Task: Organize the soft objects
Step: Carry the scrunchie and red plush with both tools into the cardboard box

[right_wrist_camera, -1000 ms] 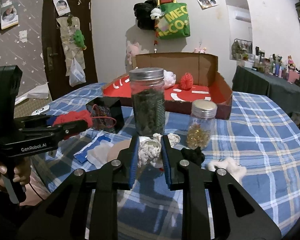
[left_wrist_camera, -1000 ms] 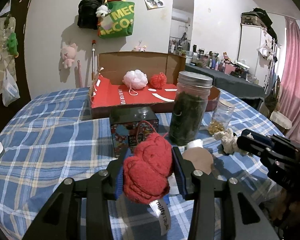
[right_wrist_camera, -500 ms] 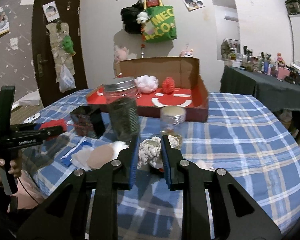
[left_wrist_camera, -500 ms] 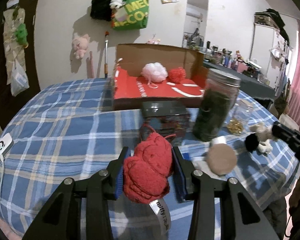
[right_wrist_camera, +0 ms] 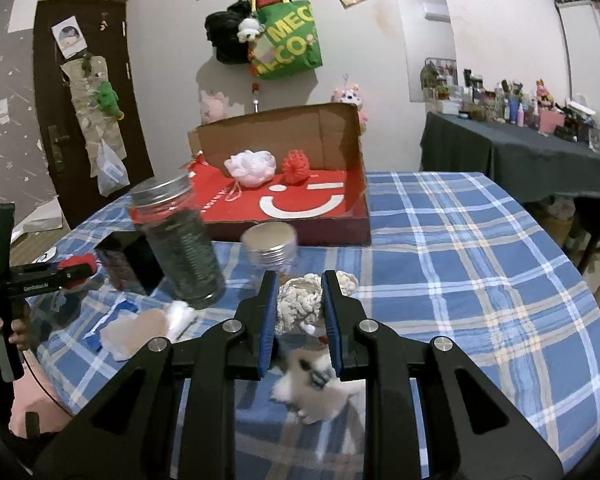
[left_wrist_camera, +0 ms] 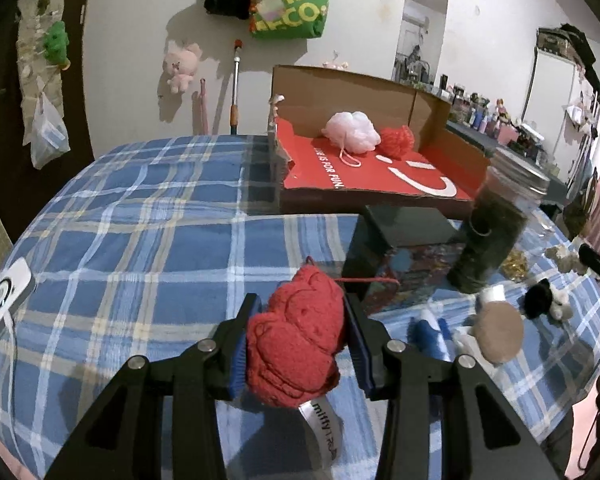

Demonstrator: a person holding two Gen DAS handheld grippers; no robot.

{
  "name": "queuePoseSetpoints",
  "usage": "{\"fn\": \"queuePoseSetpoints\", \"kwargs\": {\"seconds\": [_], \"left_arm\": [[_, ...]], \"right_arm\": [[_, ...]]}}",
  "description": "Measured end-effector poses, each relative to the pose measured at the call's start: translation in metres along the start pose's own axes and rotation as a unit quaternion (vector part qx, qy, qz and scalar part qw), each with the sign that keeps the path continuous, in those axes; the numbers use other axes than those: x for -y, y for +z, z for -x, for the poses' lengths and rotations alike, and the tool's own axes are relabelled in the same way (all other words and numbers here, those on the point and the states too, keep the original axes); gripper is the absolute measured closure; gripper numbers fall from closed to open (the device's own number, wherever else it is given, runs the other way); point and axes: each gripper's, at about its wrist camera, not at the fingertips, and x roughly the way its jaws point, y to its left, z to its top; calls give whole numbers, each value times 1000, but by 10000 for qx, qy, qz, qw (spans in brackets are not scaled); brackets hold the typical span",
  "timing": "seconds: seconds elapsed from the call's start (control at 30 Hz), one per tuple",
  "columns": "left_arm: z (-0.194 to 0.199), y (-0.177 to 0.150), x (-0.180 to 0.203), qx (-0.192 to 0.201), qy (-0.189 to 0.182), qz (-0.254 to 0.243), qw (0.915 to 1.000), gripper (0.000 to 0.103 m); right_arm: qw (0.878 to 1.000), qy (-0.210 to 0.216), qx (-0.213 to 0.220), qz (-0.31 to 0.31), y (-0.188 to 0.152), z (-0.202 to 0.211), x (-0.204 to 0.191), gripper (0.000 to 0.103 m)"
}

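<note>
— Any writing to read?
— The red knitted toy (left_wrist_camera: pixel 296 336) clamped in the left hand-held gripper (left_wrist_camera: pixel 300 344) has a white tag reading "miffy". The red box (left_wrist_camera: pixel 380 184) beyond it says "IS FOR FUN". Above the box, a green bag (right_wrist_camera: pixel 288 40) shows "MEC" and "CO".
— And the right hand-held gripper (right_wrist_camera: pixel 300 312)?
— Clenched on a cream knitted toy (right_wrist_camera: pixel 298 302), in front of the box; the left one's side reads "GenRobot.AI".

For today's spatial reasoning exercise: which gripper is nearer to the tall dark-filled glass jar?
Right. The right gripper, holding a cream fuzzy toy, sits just beside the jar. The left gripper, clamping a red knit toy, stands farther off, beyond the dark box.
</note>
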Motion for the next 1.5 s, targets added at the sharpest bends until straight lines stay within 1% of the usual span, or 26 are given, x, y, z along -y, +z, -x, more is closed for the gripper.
{"fn": "queuePoseSetpoints", "kwargs": {"seconds": [0.1, 0.17, 0.23, 0.43, 0.6, 0.83, 0.93, 1.1, 1.2, 1.33, 1.5], "left_arm": [[-10, 9, -3, -103, 42, -134, 9998, 59], [-16, 16, -5, -159, -77, -202, 9996, 59], [-24, 23, -7, -224, -115, -267, 9993, 59], [-41, 42, -11, -346, -339, -515, 9975, 59], [-50, 60, -11, -464, -464, -779, 9948, 59], [-59, 77, -6, -544, -508, -1305, 9886, 59], [-62, 83, -3, -563, -560, -1443, 9863, 59], [-64, 93, 3, -586, -791, -1550, 9830, 59], [-65, 100, 9, -583, -914, -1646, 9804, 59], [-68, 110, 18, -597, -1025, -1707, 9782, 59], [-70, 123, 29, -611, -1235, -1624, 9771, 59]], "right_arm": [[9999, 16, -124, -50, 6, -11, 12, 82], [9996, 73, -242, -110, 13, -20, 20, 82], [9992, 136, -343, -136, 19, -29, 26, 82], [9973, 308, -653, -97, 39, -54, 36, 82], [9940, 436, -999, 68, 54, -75, 38, 82], [9900, 496, -1254, 404, 70, -93, 33, 82], [9886, 526, -1308, 534, 76, -98, 29, 82], [9861, 685, -1376, 633, 86, -105, 22, 82], [9851, 708, -1376, 757, 91, -109, 15, 82], [9841, 890, -1366, 706, 99, -112, 10, 83], [9843, 1076, -1256, 622, 115, -114, 7, 84]]}}
